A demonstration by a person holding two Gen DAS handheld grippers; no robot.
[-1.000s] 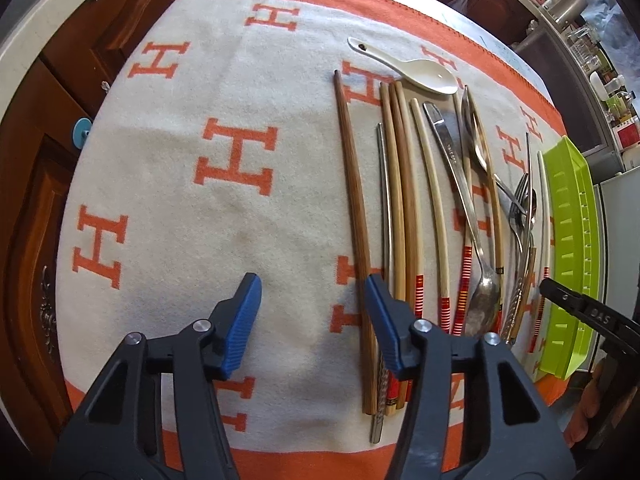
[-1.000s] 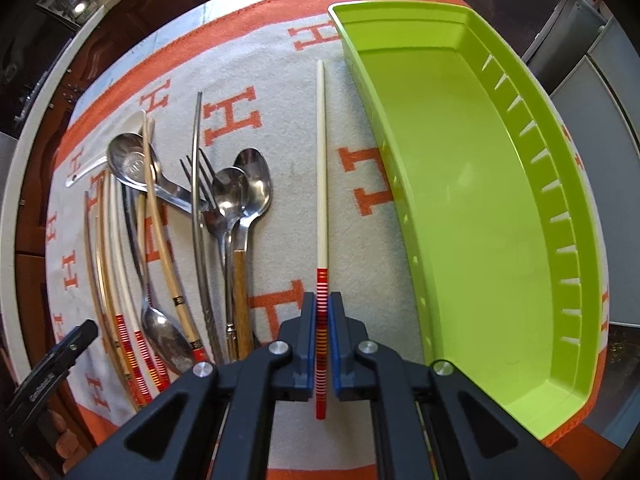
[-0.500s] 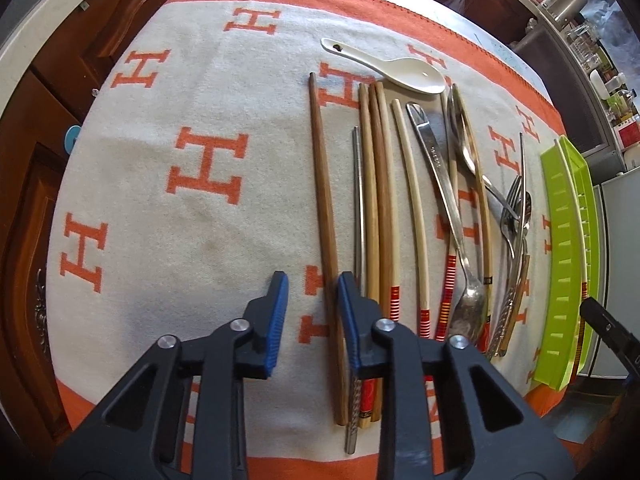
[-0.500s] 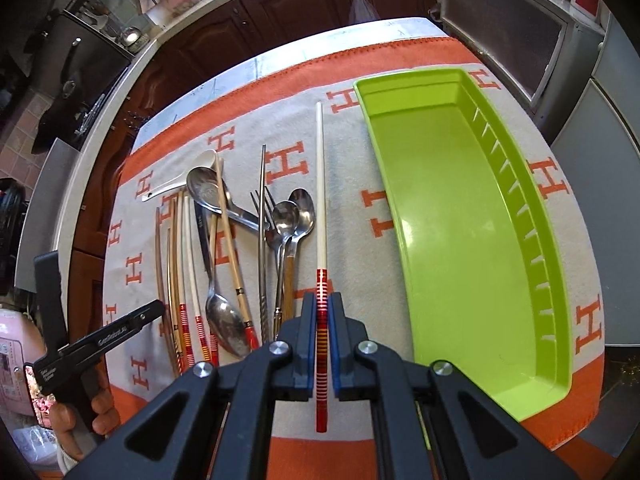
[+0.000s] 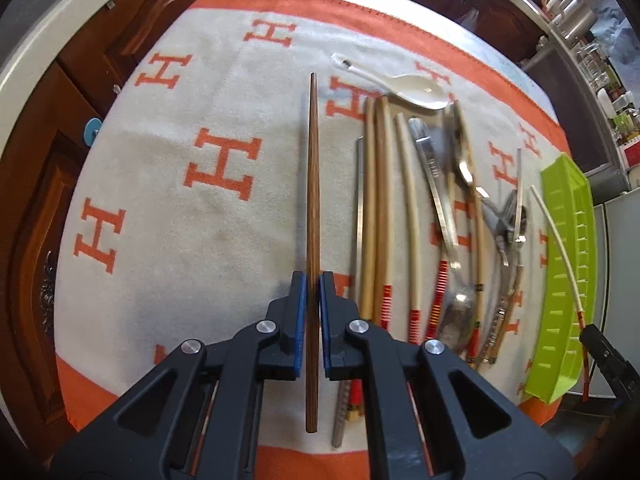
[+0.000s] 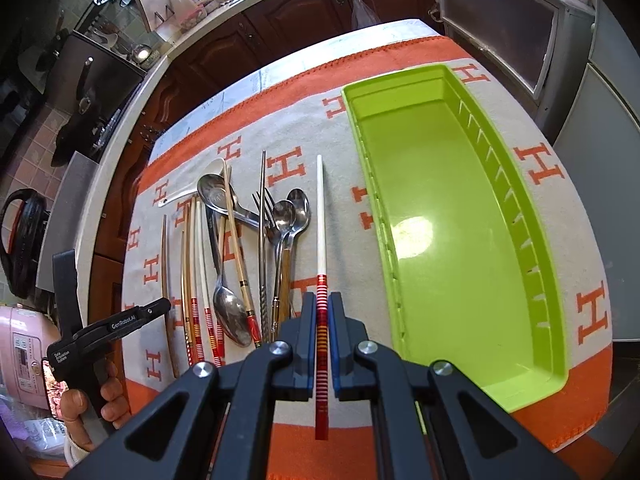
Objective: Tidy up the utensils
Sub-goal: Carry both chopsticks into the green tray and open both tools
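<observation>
At my far left, my left gripper (image 5: pixel 312 292) is clamped on a dark wooden chopstick (image 5: pixel 313 184), blue pads (image 5: pixel 300 312) pressing its lower part from both sides; the stick runs straight ahead between my fingers and looks raised off the cream blanket with orange H letters (image 5: pixel 168 208), though I cannot tell for sure. Just to the right of it the other utensils lie in a loose row on the blanket: a metal chopstick (image 5: pixel 357 216), two pale wooden chopsticks (image 5: pixel 378 200) side by side, a cream chopstick with red bands (image 5: pixel 412 216), then a big steel spoon (image 5: pixel 444 220) lying over more banded sticks. A white ceramic spoon (image 5: pixel 404 86) lies crosswise at the far tips of that row. Further right sits a tangle of a fork and smaller spoons (image 6: pixel 286 220) with wooden handles. Next comes my right gripper (image 6: pixel 321 308), closed narrowly on a white chopstick with a red-striped end (image 6: pixel 320 216), gripped at the striped part, its white tip pointing away from me. It is held over the blanket just beside the left wall of the lime green tray (image 6: pixel 520 216), which lies at the right edge of the blanket, well apart from the row.
</observation>
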